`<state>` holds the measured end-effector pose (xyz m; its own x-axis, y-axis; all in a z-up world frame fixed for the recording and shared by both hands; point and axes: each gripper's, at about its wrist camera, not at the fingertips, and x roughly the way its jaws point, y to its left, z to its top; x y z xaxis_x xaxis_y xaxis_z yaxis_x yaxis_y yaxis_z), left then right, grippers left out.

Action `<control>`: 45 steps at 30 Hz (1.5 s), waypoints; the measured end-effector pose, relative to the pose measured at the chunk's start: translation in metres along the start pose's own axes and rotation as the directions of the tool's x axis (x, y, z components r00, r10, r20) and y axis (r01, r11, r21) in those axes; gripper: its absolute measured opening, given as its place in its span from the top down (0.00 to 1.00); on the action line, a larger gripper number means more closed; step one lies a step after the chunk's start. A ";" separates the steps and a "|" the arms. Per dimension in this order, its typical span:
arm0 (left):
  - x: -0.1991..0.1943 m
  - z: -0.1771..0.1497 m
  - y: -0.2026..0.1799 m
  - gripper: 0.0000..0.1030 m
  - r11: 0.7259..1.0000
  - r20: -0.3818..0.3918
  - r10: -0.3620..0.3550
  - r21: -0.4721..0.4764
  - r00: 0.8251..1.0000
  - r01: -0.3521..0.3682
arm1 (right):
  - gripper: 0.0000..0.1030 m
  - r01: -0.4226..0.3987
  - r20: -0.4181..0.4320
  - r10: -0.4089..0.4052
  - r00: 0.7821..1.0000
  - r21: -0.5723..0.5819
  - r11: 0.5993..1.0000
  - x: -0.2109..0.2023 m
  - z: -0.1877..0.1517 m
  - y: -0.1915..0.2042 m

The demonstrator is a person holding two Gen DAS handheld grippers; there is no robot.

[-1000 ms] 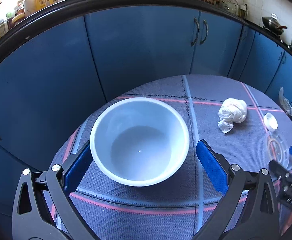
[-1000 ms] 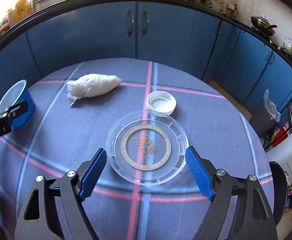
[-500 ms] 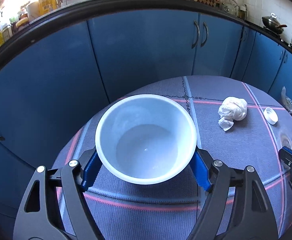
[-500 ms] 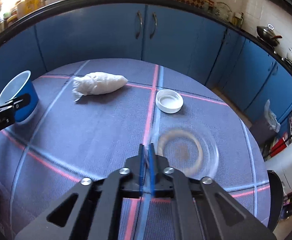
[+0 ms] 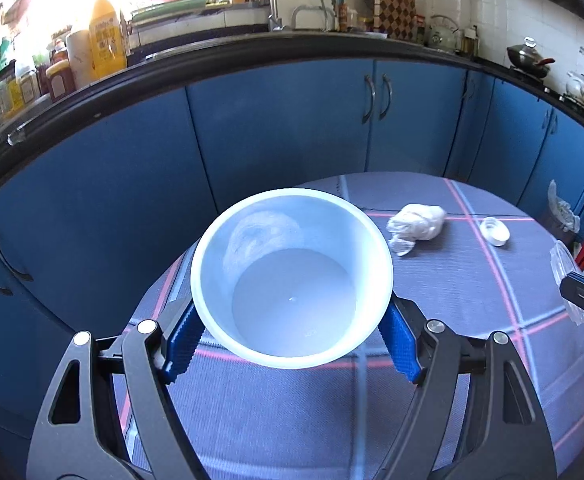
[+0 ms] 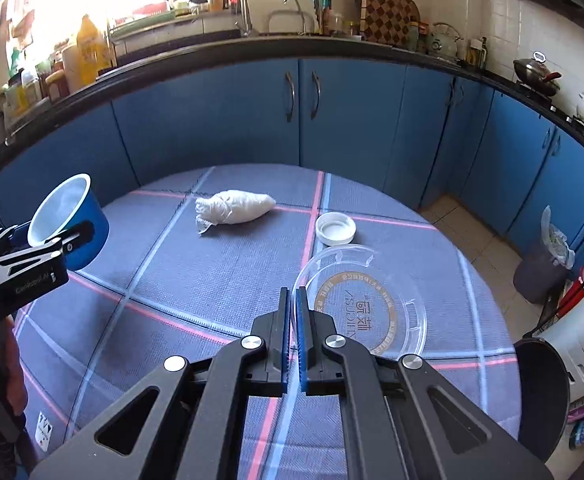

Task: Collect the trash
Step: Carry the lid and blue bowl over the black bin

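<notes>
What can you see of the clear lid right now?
The clear lid is a round, transparent plastic disc with a raised rim, small tabs along its edge and a gold ring of print around Chinese characters at its centre. The right gripper is shut on its left rim, holding it tilted, far edge up, over the table. The white cap sits just beyond it, apart. In the left wrist view only a sliver of it shows at the right edge.

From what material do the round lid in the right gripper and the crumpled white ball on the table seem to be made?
The round lid looks like thin, clear, glossy plastic: the tablecloth shows through it, and it carries a printed gold ring. The crumpled white ball looks like soft, matte tissue or paper towel, wrinkled and twisted at one end; thin plastic film cannot be excluded.
</notes>
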<state>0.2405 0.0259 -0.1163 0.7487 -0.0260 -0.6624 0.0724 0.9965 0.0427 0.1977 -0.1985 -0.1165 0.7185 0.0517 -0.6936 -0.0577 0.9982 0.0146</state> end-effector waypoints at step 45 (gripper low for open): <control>-0.128 0.010 -0.283 0.26 0.901 0.097 -0.252 0.385 0.963 0.198 | 0.97 0.075 0.117 -0.103 0.988 0.228 0.971 -0.121 -0.069 -0.197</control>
<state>0.1310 -0.2534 -0.0364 0.7664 -0.2844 -0.5760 0.4672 0.8622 0.1960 0.0742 -0.4039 -0.0856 0.7969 -0.0488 -0.6022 0.1554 0.9797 0.1263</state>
